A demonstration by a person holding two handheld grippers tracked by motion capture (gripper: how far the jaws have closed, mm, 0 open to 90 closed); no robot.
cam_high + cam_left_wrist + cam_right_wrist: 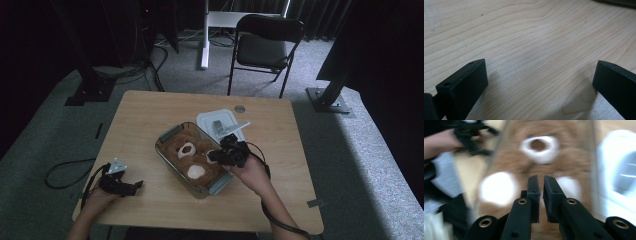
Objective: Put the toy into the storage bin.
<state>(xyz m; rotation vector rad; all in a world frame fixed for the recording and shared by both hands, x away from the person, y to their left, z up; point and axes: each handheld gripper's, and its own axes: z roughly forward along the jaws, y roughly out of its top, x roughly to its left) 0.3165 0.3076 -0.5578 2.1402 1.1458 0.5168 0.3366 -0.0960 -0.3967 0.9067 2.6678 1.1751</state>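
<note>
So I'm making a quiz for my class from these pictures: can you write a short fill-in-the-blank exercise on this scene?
1. The clear rectangular container with grey clips holds a brown ____ toy.
2. The white rectangular lid lies on the light wooden table, ____ the container.
3. The left gripper rests near the table's front edge with its jaws ____.
4. The right gripper, over the container, has its jaws nearly ____, with nothing between them.

Missing words: plush; beside; open; shut
</note>
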